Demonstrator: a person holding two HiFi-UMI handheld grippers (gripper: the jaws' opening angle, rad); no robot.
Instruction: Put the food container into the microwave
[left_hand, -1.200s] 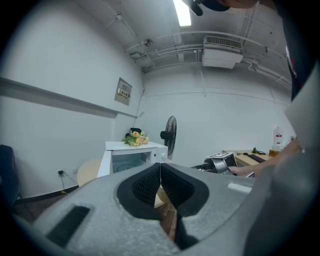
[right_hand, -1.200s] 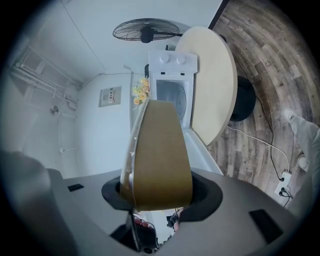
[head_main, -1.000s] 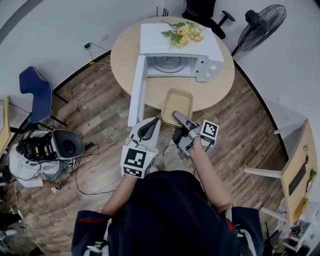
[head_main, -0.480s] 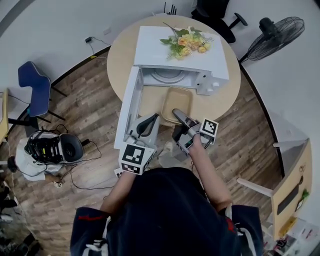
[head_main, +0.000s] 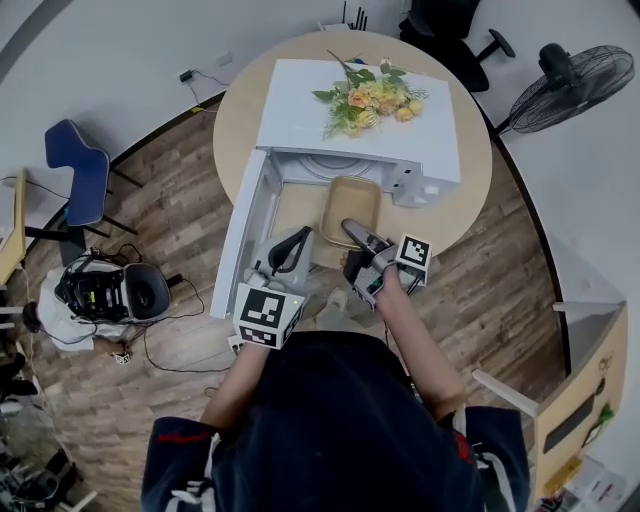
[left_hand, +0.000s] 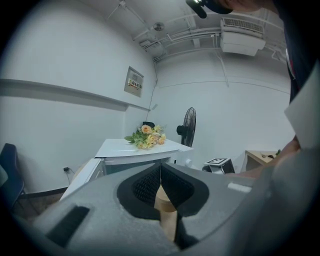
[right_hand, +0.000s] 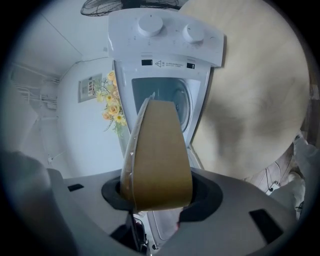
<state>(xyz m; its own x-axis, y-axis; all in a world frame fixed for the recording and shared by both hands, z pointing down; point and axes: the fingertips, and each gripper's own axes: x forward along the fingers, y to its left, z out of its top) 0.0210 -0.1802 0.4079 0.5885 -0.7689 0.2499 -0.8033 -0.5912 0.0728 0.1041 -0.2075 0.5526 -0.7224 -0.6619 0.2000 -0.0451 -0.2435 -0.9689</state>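
Head view: nearest the person, the left gripper (head_main: 295, 243) has its jaws pressed together, just beside the microwave's swung-open door (head_main: 240, 235). To its right, the right gripper (head_main: 355, 232) pinches the near rim of the tan food container (head_main: 352, 205), which is over the round table (head_main: 470, 190), directly before the open cavity of the white microwave (head_main: 430, 130). A bouquet of flowers (head_main: 365, 98) lies on the microwave's top, and a floor fan (head_main: 580, 85) stands beyond the table.

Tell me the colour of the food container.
Tan, like brown cardboard. The food container shows best in the right gripper view.
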